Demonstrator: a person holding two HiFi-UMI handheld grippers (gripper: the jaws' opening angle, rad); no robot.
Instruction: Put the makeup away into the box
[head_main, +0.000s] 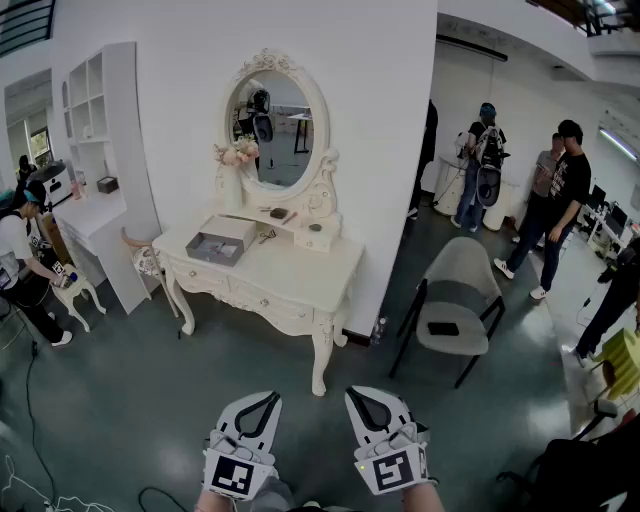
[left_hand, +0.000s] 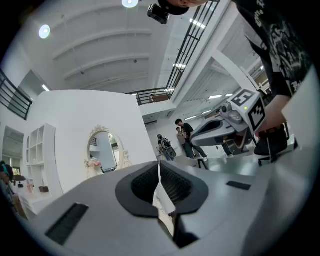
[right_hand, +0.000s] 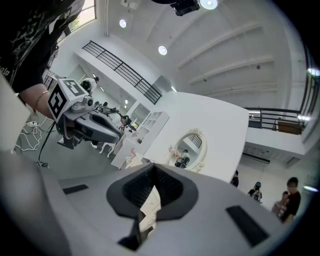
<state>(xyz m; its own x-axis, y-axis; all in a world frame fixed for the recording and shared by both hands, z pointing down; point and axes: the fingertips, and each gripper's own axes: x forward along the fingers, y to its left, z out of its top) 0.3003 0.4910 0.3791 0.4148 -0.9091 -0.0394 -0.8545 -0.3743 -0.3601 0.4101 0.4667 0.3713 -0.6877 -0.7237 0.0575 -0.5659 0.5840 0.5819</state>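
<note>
A white dressing table (head_main: 300, 272) with an oval mirror (head_main: 275, 118) stands against the wall across the floor. On it lies an open grey box (head_main: 222, 243). Small makeup items sit near it: a dark one (head_main: 279, 213) by the mirror's foot, a thin one (head_main: 267, 236) beside the box, a round one (head_main: 316, 229). My left gripper (head_main: 260, 408) and right gripper (head_main: 361, 404) hover side by side at the bottom edge, well short of the table, both shut and empty. The left gripper view shows shut jaws (left_hand: 159, 166) and the mirror (left_hand: 102, 150); the right gripper view shows shut jaws (right_hand: 152, 171).
A grey chair (head_main: 455, 300) stands right of the table. A small white stool (head_main: 150, 262) and a tall shelf unit (head_main: 100, 150) stand to its left. Several people stand at the far right, and one person (head_main: 20, 265) is at the left edge. Cables lie at bottom left.
</note>
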